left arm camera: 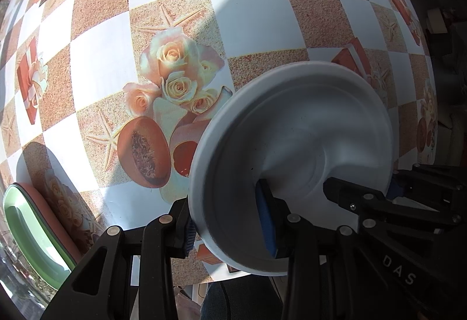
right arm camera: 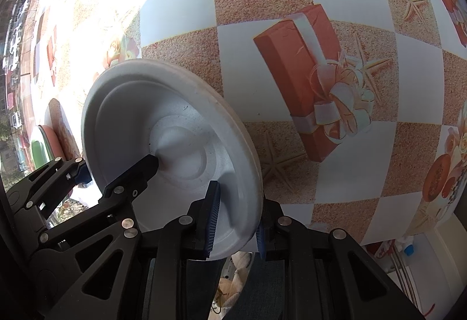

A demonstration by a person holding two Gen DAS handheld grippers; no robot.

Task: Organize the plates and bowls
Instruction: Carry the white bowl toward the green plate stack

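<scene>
Left gripper: clamped on the near rim of the white foam plate, one blue pad inside the rim, the other pad under it. Right gripper: clamped on the opposite rim of the same white foam plate, blue-padded finger inside, second finger behind the edge. Plate held tilted above the table, clear of the surface, hollow side toward both cameras. In each wrist view, opposite gripper visible at the far rim of the plate, one black fingertip lying inside the bowl of the plate. Beyond the plate: tablecloth in white and sand-coloured checks with printed roses, starfish and red gift boxes. At the left edge of the table: green plate stacked on a pink plate, well apart from the held plate, partly cut off by the frame.
</scene>
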